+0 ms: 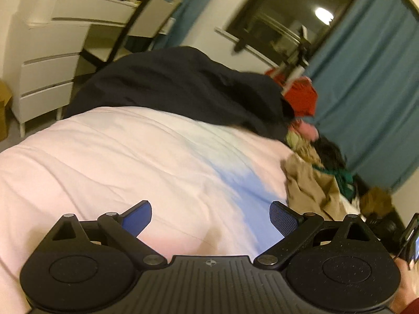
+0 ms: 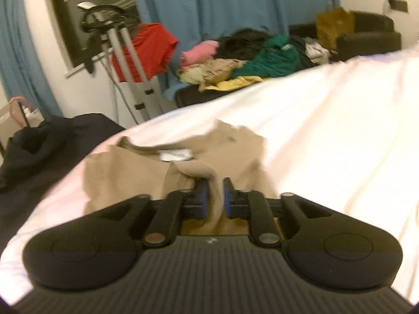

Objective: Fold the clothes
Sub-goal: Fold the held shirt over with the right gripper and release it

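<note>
A tan garment (image 2: 146,162) lies crumpled on the pale bedcover (image 2: 327,130), its white neck label (image 2: 174,155) facing up. My right gripper (image 2: 215,196) has a raised fold of this cloth filling the narrow gap between its blue pads, which press on it from both sides. In the left wrist view the same tan garment (image 1: 309,183) shows at the bed's right edge. My left gripper (image 1: 210,218) hovers over the bare bedcover (image 1: 117,157) with its jaws wide apart and nothing between them. A dark navy garment (image 1: 183,91) lies across the far part of the bed.
A heap of mixed clothes (image 2: 248,57) sits on a dark bench beyond the bed, beside a red cloth (image 2: 149,49) hung on a metal stand (image 2: 123,49). White drawers (image 1: 47,78) and a chair (image 1: 146,21) stand far left. Blue curtains (image 1: 371,78) flank a dark window (image 1: 288,13).
</note>
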`<control>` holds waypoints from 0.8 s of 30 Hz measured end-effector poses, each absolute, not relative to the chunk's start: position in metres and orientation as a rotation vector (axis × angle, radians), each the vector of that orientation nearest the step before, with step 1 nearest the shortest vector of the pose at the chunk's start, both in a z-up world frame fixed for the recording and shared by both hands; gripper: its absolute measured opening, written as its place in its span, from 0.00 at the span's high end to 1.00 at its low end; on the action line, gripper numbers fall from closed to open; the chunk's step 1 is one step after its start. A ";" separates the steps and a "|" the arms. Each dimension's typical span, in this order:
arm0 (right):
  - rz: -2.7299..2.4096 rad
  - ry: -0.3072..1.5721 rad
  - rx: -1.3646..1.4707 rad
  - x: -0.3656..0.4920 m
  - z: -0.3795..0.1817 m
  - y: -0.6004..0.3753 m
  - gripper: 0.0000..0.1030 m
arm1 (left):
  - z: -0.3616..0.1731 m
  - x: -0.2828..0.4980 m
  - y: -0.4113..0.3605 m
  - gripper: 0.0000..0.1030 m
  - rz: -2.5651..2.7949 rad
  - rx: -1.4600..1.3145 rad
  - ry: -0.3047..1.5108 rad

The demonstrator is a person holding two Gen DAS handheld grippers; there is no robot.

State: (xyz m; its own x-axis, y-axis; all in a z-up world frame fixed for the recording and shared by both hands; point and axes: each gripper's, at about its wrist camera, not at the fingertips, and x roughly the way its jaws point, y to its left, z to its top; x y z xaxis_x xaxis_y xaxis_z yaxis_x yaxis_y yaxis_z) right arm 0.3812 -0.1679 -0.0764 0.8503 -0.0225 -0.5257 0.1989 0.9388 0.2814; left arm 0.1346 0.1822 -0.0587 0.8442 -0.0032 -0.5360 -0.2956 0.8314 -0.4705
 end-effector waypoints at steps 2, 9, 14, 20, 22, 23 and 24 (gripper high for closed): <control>-0.114 0.474 0.282 0.367 -0.070 -0.168 0.07 | -0.061 0.137 0.176 0.05 0.150 -0.558 0.557; 0.169 0.422 0.057 0.366 -0.060 -0.123 0.09 | -0.072 0.149 0.165 0.05 0.128 -0.556 0.592; 0.248 0.547 -0.058 0.388 -0.080 -0.089 0.16 | -0.074 0.149 0.161 0.05 0.118 -0.544 0.595; 0.136 0.533 0.020 0.407 -0.077 -0.103 0.90 | -0.077 0.145 0.158 0.05 0.100 -0.543 0.605; 0.095 0.494 0.087 0.411 -0.072 -0.118 0.92 | -0.081 0.144 0.155 0.05 0.083 -0.546 0.618; 0.063 0.474 0.112 0.414 -0.069 -0.127 0.92 | -0.082 0.143 0.154 0.05 0.068 -0.556 0.619; 0.028 0.464 0.129 0.421 -0.068 -0.136 0.92 | -0.084 0.143 0.152 0.05 0.055 -0.560 0.617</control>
